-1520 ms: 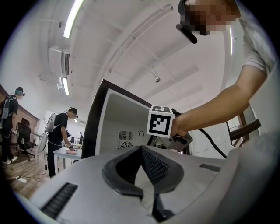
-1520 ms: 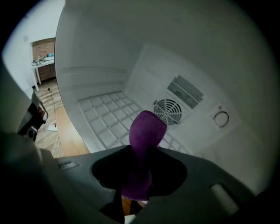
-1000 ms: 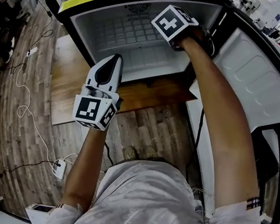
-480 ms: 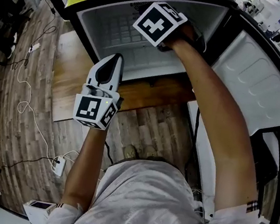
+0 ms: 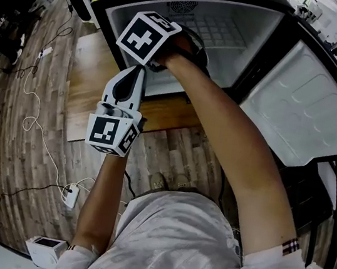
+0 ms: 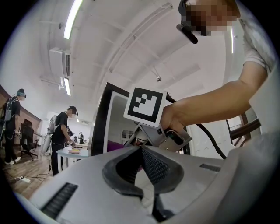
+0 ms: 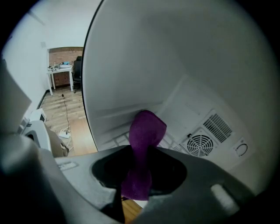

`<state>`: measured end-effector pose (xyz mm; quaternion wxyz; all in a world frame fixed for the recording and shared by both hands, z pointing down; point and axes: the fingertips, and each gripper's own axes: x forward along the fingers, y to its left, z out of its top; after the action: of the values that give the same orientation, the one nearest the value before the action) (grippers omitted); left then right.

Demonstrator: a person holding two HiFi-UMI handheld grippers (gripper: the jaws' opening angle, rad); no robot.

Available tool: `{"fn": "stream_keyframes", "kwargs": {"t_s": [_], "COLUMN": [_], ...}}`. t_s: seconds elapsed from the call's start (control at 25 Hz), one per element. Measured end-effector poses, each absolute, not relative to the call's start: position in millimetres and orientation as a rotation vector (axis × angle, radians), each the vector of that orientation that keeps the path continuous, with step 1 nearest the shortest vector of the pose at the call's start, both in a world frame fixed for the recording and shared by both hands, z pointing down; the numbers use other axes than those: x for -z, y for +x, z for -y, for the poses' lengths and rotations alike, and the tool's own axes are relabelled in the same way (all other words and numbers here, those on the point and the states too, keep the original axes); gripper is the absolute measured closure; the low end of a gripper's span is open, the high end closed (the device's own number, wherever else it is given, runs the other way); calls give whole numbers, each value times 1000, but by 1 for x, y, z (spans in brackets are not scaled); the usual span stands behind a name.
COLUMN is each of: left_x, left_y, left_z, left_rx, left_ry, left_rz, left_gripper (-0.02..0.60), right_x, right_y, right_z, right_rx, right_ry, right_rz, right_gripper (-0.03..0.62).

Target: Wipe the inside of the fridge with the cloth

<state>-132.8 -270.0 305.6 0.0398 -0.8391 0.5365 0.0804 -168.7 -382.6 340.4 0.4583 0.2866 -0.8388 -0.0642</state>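
Note:
The small black fridge (image 5: 261, 31) stands open, white inside, with a wire shelf (image 5: 220, 31) and a round fan vent (image 7: 200, 145) on its back wall. My right gripper (image 7: 141, 154) is shut on the purple cloth (image 7: 148, 129), whose free end rests against the left inner wall. In the head view only its marker cube (image 5: 147, 37) shows, at the left of the opening. My left gripper (image 5: 138, 70) hangs outside, just below the fridge's front edge, jaws shut with nothing in them. It looks up at the right gripper's cube (image 6: 145, 105).
The fridge door (image 5: 305, 114) swings open to the right. A wooden platform (image 5: 90, 87) lies under the fridge. Cables (image 5: 31, 121) and a power adapter (image 5: 71, 197) trail over the plank floor at left. Other people (image 6: 59, 135) stand by a table far off.
My right gripper has carried the cloth across the fridge interior from the right side to the left wall. The left gripper has stayed where it was.

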Motion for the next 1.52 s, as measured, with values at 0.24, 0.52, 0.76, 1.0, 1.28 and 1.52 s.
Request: {"fn": "stream_keyframes", "kwargs": {"t_s": [0.24, 0.52, 0.76, 1.0, 1.28, 1.52], "left_x": [-305, -308, -307, -307, -308, -306], "left_y": [-136, -128, -114, -97, -87, -88], "left_z": [267, 267, 272, 276, 280, 281], "left_rx": [-242, -237, -234, -226, -217, -218], "left_ry": [-2567, -2588, -2620, -2642, -2650, -2640], "left_rz": [-1649, -1626, -1574, -1534, -1523, -1533], "left_gripper": [583, 583, 583, 583, 583, 583], "right_x": [-354, -356, -355, -356, -357, -357], "right_y": [-168, -102, -31, 25, 52, 68], "right_z": [390, 424, 445, 456, 464, 468], "right_rx": [151, 163, 90, 27, -3, -9], "right_ry": [694, 794, 925, 1031, 1094, 1123], "right_rz": [2017, 1888, 1806, 1745, 1714, 1688], "right_gripper": [484, 484, 484, 484, 484, 484]}}
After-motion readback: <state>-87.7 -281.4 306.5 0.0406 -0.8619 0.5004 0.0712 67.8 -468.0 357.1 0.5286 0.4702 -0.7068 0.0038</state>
